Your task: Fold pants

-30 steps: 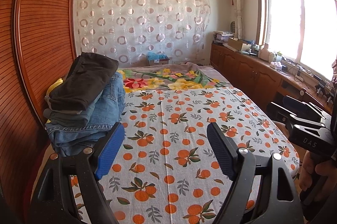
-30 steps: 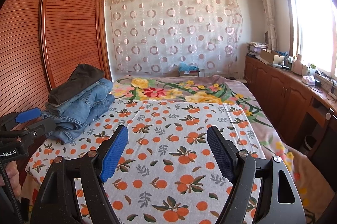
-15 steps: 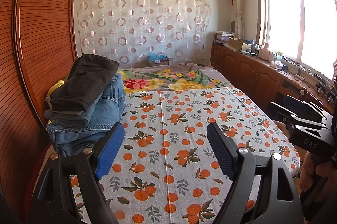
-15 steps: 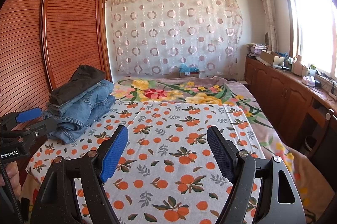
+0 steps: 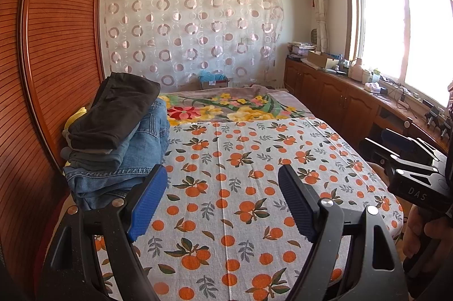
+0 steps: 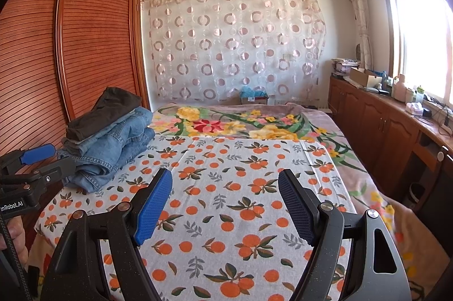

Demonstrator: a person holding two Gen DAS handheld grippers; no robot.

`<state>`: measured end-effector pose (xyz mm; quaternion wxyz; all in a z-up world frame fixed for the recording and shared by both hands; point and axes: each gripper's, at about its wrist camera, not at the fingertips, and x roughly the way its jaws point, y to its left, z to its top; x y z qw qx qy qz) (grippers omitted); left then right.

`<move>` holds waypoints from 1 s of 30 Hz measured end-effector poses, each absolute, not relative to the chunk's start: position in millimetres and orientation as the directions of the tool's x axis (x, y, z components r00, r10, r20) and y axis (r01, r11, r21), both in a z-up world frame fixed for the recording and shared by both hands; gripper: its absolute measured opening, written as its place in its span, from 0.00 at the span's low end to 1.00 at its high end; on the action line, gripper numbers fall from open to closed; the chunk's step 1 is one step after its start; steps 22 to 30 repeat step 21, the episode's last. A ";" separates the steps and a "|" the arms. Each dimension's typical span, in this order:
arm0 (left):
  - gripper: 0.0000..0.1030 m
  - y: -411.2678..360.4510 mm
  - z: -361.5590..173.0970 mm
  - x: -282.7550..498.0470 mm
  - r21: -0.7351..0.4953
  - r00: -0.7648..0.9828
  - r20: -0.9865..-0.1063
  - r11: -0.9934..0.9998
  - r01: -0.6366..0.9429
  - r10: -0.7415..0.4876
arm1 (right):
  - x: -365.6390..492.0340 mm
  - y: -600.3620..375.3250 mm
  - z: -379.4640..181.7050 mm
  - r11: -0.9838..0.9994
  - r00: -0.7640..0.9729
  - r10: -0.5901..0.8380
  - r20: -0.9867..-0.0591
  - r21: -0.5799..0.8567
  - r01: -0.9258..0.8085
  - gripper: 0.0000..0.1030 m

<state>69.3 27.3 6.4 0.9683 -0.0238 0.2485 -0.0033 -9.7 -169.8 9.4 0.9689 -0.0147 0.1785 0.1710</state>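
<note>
Pants, blue denim jeans under a dark folded pair, sit stacked at the bed's left edge; judging by that, folding looks finished. Left claw and right claw gape wide, empty.

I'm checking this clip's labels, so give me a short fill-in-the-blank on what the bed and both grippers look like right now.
1. The stack of pants is topped by a ____ pair.
2. The stack sits by the wooden ____ side of the bed.
3. The left gripper and the right gripper are both ____, with nothing between the fingers.
4. The sheet is printed with ____.

Missing words: black; wardrobe; open; oranges
</note>
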 end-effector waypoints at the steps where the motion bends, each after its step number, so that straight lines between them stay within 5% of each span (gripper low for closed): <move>1: 0.79 27.4 6.3 69.3 -0.047 0.876 -0.481 0.999 -0.006 -0.017 | -10.0 -169.6 9.2 0.941 0.878 0.326 -0.351 0.033 -0.336 0.77; 30: 0.79 28.6 6.2 69.6 -0.046 0.877 -0.480 0.999 -0.011 -0.013 | -9.8 -169.9 8.7 0.941 0.878 0.325 -0.350 0.031 -0.336 0.77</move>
